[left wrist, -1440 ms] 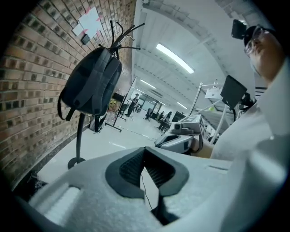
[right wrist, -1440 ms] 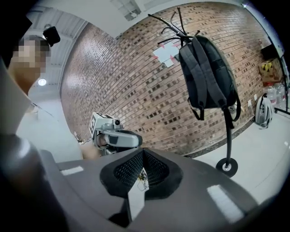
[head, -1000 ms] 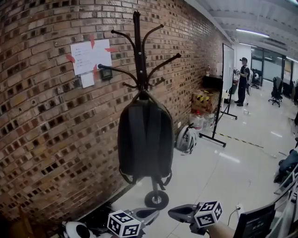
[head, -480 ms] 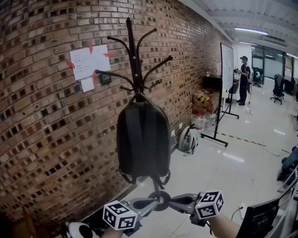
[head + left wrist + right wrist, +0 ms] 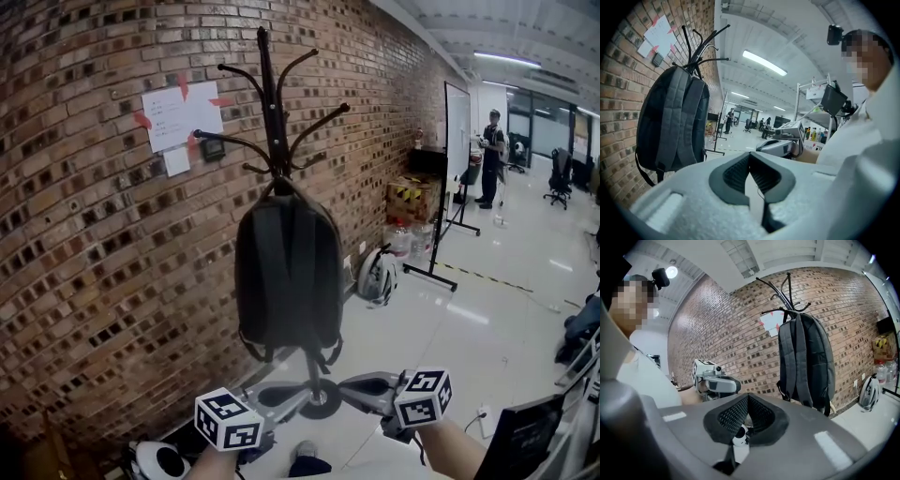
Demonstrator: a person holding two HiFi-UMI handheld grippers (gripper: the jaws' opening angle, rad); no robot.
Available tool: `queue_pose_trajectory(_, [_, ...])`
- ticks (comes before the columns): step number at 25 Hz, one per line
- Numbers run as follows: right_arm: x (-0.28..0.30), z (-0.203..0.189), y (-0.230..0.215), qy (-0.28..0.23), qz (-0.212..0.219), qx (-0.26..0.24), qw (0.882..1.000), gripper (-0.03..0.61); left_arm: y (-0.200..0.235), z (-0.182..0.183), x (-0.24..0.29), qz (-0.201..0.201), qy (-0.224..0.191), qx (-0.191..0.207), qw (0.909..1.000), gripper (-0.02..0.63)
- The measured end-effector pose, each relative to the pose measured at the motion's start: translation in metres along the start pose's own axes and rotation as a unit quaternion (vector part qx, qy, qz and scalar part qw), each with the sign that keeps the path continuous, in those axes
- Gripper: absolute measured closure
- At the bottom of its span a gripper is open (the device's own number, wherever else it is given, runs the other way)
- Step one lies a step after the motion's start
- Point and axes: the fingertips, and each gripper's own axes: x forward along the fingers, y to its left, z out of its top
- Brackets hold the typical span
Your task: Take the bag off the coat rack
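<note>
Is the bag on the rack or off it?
On. The bag hangs by its top from a low hook of the rack, clear of the floor.

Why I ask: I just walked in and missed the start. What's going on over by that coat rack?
A person holds a gripper in each hand, facing a dark backpack that hangs from the coat rack by the brick wall. The left gripper and the right gripper are both shut and empty, held low and short of the bag. The backpack is still on its hook; nothing has been lifted yet.
</note>
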Motion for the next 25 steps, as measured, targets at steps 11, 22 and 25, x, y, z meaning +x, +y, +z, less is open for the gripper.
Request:
queue_pose_trajectory(11, [0.013,0.04,-0.061,-0.018,-0.033,-0.023,0.999,0.58,0.064,0.043,0.011,-0.021,-0.046,0.038,0.998,0.599])
queue_pose_trajectory(22, [0.04,0.123,-0.146,-0.05,-0.089,-0.039,0.994,0.488,0.175,0.12,0.0,-0.017,-0.087,0.065,0.9939,0.439])
queue_pose_trajectory(25, [0.046,0.147,-0.165,-0.061,-0.1,-0.045,0.992,0.435,0.202,0.142,-0.009,-0.012,-0.091,0.074,0.9931,0.391])
